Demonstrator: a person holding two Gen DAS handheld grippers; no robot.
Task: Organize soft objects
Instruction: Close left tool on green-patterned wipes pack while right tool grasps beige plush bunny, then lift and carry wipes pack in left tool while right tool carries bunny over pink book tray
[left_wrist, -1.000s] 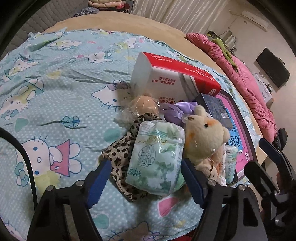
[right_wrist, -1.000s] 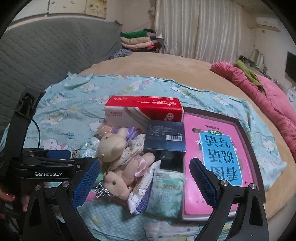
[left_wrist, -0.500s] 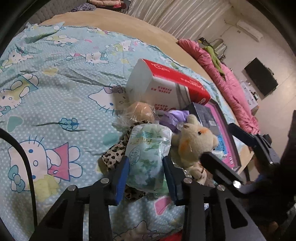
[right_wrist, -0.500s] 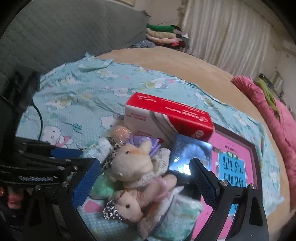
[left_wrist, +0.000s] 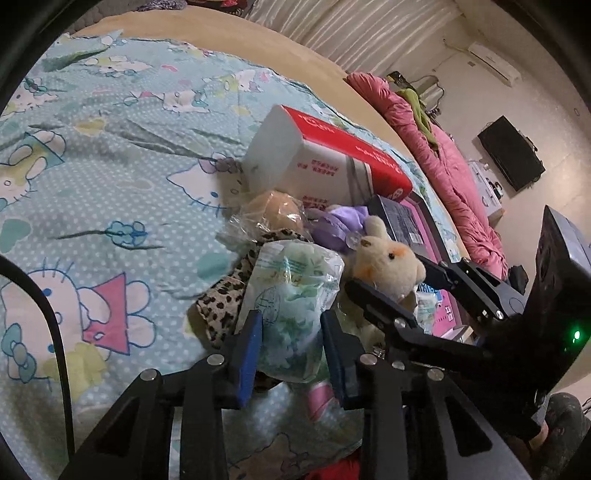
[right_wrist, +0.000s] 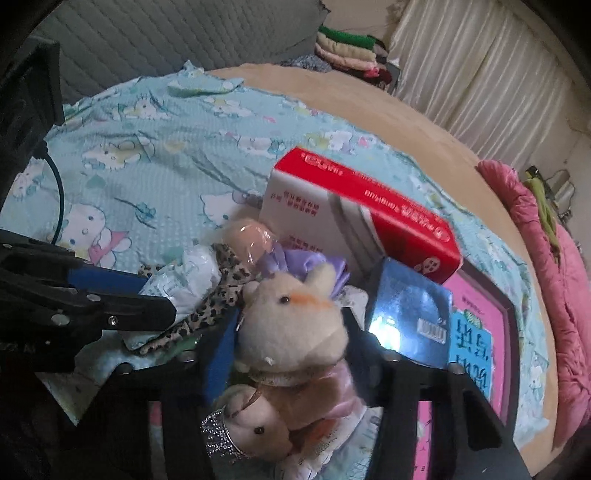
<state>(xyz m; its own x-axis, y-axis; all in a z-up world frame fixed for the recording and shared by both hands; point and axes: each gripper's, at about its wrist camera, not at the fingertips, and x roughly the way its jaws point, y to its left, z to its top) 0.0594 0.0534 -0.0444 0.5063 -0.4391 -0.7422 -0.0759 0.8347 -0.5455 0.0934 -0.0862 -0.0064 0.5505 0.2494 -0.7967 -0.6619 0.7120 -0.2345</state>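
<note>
A pile of soft things sits on the bed, on the blue cat blanket (left_wrist: 110, 192). The left tongs (left_wrist: 291, 343) are closing on a squishy pack of tissues (left_wrist: 291, 295) with green leaves on it. Their blue pads (left_wrist: 248, 347) press on both sides of the pack, so they are gripping it. The pack lies on a spotty leopard cloth (left_wrist: 225, 295).

The right tongs (right_wrist: 291, 354) are closing around the cream bunny toy (right_wrist: 291, 325). The bunny's head is right between the two arms, and the blue pad (right_wrist: 218, 358) sits just beside its cheek. I cannot tell if the pads are pressing on it. A smaller bunny (right_wrist: 255, 428) with a sparkly band lies just under it.

Behind the toys stands a red and white tissue box (right_wrist: 354, 218). A dark blue box (right_wrist: 410, 317) leans next to it. A pink book (right_wrist: 476, 339) lies beside that, and a purple cloth (right_wrist: 295, 262) peeks out by the bunny's ears.
</note>
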